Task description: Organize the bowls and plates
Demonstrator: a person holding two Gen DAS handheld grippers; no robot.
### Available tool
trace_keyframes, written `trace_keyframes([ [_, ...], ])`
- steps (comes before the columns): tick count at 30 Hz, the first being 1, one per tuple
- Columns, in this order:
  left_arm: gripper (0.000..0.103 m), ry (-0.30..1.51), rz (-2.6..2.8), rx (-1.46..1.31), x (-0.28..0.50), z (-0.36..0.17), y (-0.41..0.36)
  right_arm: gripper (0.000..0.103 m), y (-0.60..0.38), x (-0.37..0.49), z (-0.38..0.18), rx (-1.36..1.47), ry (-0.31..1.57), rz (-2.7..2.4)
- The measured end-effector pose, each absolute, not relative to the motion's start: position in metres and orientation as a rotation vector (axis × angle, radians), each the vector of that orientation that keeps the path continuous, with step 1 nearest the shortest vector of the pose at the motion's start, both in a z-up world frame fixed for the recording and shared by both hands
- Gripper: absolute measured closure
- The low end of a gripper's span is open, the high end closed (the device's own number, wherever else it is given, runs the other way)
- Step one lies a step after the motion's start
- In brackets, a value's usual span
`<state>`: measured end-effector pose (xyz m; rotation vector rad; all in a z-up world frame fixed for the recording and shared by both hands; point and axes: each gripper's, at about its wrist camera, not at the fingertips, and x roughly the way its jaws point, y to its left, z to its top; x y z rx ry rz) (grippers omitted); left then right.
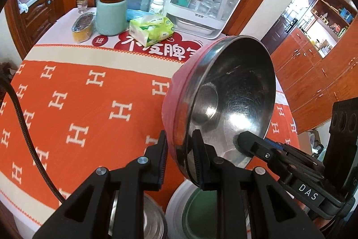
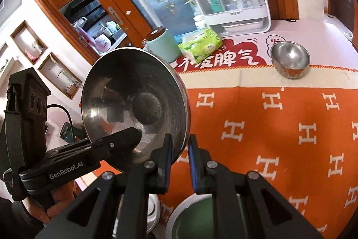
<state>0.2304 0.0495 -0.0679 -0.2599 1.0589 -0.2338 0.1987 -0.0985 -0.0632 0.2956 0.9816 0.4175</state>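
A steel bowl with a pink outer wall (image 1: 235,91) hangs tilted above the orange tablecloth, its hollow turned toward both cameras. My left gripper (image 1: 180,140) is shut on its near rim, one finger outside and one inside. The right gripper (image 1: 242,141) reaches in from the right and grips the same rim. In the right wrist view the same bowl (image 2: 134,95) has my right gripper (image 2: 180,141) clamped on its rim, and the left gripper (image 2: 132,134) comes in from the left. A smaller steel bowl with an orange outside (image 2: 289,57) stands upright far right on the table.
Below the grippers sit a white plate with a green centre (image 1: 176,205) and another steel bowl (image 1: 152,218). At the table's back stand a green canister (image 1: 110,15), a tissue pack (image 1: 152,28), a foil-topped tub (image 1: 82,26) and a white storage box (image 1: 201,6).
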Motion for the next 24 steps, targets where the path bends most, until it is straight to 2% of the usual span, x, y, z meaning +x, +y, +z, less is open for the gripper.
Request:
trace_keyframes([
  [13, 0.083, 1.048, -0.186, -0.246, 0.163, -0.061, 0.073, 0.089, -0.072, 0.147, -0.058, 0.261, 0.992, 0.486],
  [24, 0.082, 1.117, -0.126, -0.263, 0.115, -0.074, 0.088, 0.089, -0.055, 0.117, -0.073, 0.246, 1.095, 0.545],
])
